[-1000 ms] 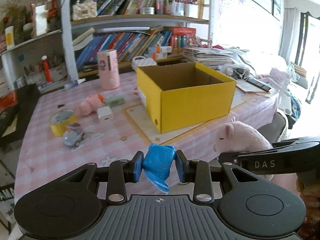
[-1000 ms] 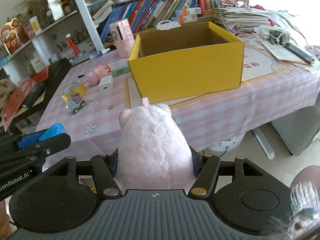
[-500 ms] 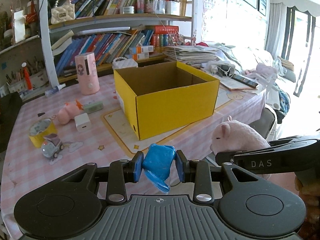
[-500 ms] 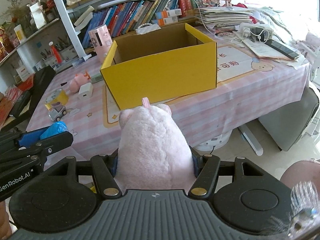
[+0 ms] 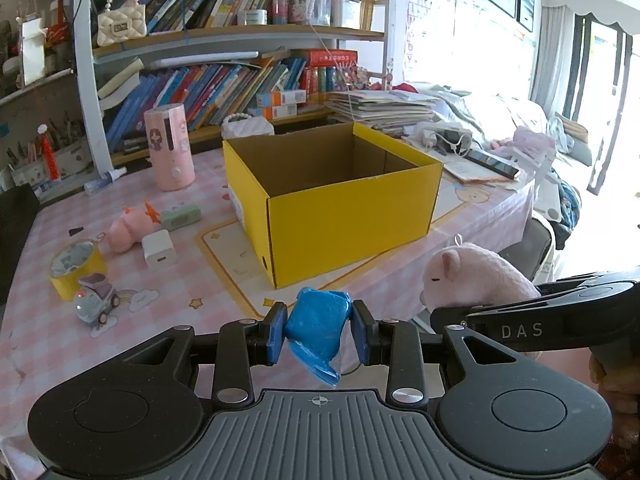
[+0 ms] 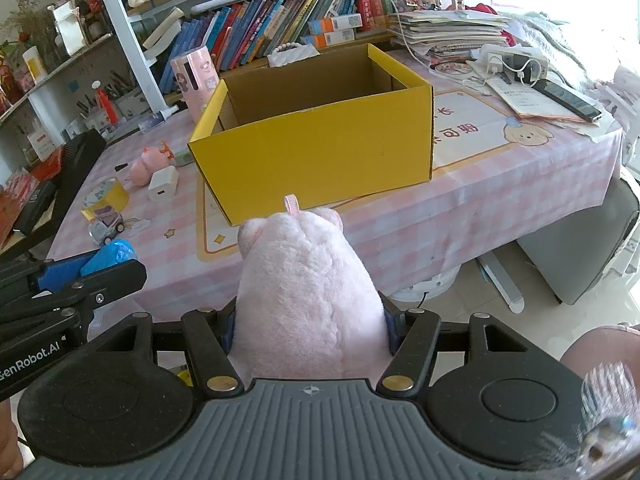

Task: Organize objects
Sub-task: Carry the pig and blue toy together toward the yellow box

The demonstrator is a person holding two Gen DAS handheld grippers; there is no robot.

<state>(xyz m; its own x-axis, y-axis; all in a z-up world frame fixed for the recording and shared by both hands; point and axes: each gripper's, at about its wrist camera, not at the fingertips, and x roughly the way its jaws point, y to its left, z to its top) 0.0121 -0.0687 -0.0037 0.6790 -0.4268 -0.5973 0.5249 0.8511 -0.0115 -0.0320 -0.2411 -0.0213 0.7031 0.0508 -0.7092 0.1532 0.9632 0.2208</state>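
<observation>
My left gripper is shut on a crumpled blue plastic packet, held in the air just short of the table's near edge. To its right, my right gripper is shut on a pink plush pig, whose head shows in the left wrist view. An open yellow cardboard box stands empty on the pink checked tablecloth, ahead of both grippers. In the right wrist view the box lies straight ahead and the blue packet shows at the left.
Left of the box lie a small pink toy, a white charger block, a green case, a yellow tape roll and a toy car. A pink cylinder stands behind. Papers and a phone lie at the right. Bookshelves back the table.
Both grippers have shifted sideways along the table's front, so the yellow box moved in view. Both grips are unchanged.
</observation>
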